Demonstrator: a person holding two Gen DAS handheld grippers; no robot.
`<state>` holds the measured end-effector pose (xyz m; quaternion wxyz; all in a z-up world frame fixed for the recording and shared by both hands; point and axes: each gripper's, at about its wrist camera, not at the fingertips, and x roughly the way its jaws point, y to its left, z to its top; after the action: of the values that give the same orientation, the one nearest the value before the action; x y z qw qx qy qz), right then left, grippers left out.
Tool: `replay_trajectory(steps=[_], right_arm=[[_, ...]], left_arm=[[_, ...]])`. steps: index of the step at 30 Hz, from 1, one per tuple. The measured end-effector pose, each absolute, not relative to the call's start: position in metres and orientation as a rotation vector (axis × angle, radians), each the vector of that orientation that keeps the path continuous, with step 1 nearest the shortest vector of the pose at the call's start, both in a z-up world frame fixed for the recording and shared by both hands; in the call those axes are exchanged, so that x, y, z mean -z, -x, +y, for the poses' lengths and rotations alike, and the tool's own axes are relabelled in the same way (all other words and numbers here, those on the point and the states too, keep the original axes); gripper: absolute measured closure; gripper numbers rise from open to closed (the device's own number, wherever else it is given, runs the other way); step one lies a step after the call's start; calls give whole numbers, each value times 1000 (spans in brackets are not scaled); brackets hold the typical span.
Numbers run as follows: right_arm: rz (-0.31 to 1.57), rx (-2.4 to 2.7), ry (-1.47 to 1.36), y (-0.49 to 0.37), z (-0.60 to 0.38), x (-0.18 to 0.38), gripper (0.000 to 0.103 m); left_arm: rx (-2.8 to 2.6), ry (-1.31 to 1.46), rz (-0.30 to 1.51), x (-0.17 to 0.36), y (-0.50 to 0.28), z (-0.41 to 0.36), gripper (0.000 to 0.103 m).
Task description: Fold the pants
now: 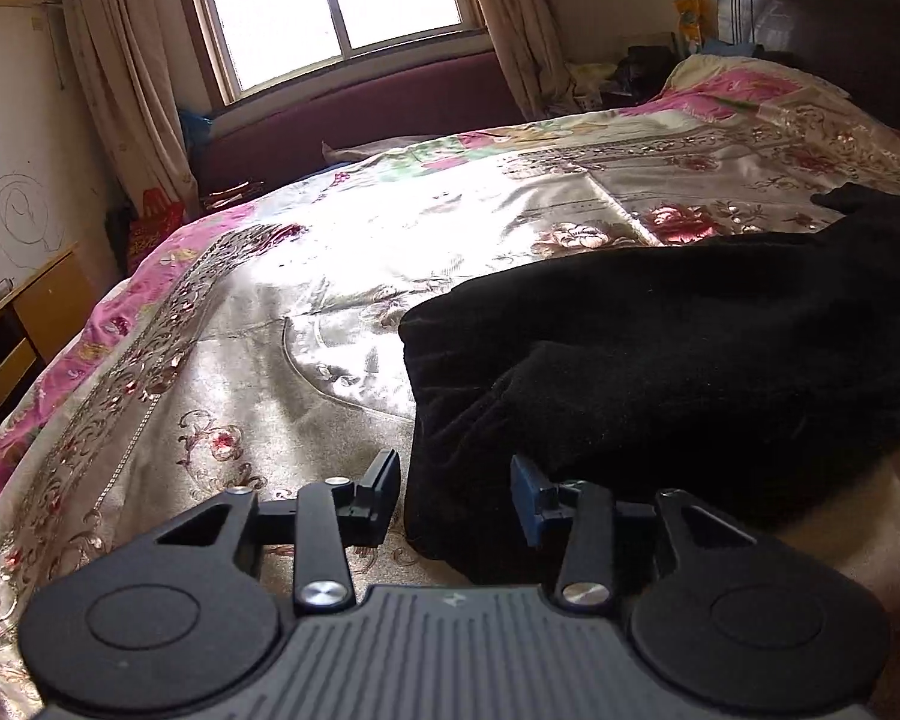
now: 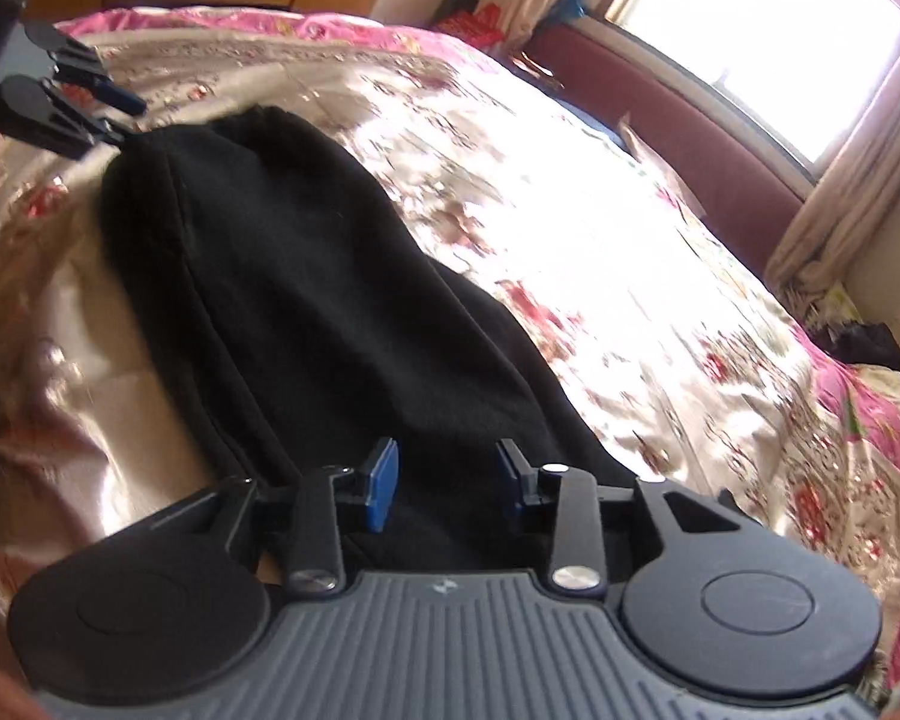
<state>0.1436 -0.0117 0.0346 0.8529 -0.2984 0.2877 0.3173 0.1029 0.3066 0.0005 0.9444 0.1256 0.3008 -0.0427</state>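
Black pants [image 1: 660, 360] lie folded lengthwise on a shiny floral bedspread [image 1: 270, 300]. My left gripper [image 1: 456, 495] is open at the near left corner of the pants, its jaws astride the edge of the cloth without holding it. In the right wrist view the pants [image 2: 306, 276] run away from me as a long strip. My right gripper [image 2: 447, 483] is open just above the near end of the pants. The left gripper [image 2: 114, 114] also shows there at the far end of the pants.
The bedspread [image 2: 630, 240] spreads wide to the window side. A maroon upholstered bench [image 1: 360, 114] stands under the window. A wooden desk [image 1: 12, 324] is beside the bed. A dark headboard [image 1: 822, 18] and pillows are at the far right.
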Motion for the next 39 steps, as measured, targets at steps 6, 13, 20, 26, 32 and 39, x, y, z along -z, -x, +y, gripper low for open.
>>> replay_trajectory(steps=[6, 13, 20, 26, 32, 39], right_arm=[[512, -904, 663, -153, 94, -10, 62], [380, -913, 785, -149, 168, 10, 75], [549, -906, 548, -175, 158, -22, 101], [500, -971, 655, -154, 141, -30, 86], [473, -1002, 760, -137, 150, 0, 52], [524, -886, 621, -157, 163, -5, 90]], left_arm=[[138, -262, 642, -5, -87, 319, 46], [165, -249, 643, -3, -66, 323, 46], [201, -340, 563, -4, -69, 301, 45], [186, -607, 556, 18, -83, 274, 47], [171, -479, 546, 4, -96, 290, 64], [121, -536, 475, -5, -96, 292, 70]])
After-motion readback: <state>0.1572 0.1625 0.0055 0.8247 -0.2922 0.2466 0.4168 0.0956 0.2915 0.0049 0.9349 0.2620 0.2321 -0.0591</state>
